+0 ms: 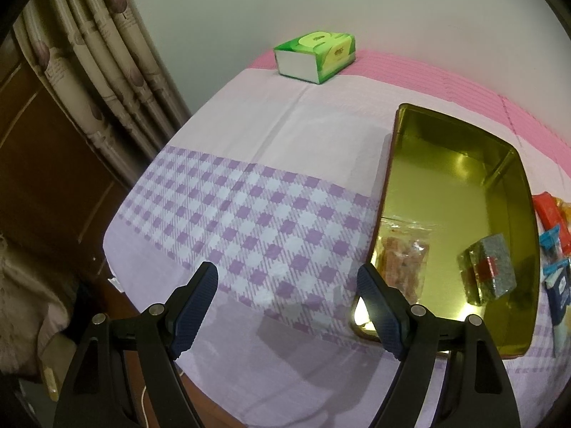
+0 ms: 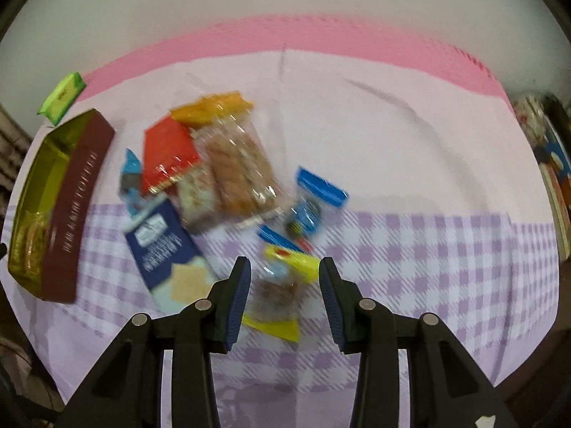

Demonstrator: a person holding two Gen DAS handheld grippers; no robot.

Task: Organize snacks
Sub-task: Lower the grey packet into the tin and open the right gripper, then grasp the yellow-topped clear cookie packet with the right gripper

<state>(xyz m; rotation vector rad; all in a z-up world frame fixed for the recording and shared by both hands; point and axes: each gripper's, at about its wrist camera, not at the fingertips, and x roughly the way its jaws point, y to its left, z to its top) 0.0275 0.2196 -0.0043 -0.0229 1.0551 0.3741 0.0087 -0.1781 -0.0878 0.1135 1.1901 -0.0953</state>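
Right tool [image 2: 284,296] with jaws parted and empty above a yellow-ended snack packet [image 2: 276,296], heap of snack packs [image 2: 214,174] on the checked tabletop [image 2: 428,249], navy box [image 2: 166,253], brown tin [image 2: 67,210] at left, green tissue pack [image 2: 62,98] beyond, picture blurred

A green tissue box [image 1: 316,56] sits on the checked tablecloth [image 1: 249,207] near curtains [image 1: 96,67].

Soft indoor light; right view motion-blurred, fisheye edges dark.
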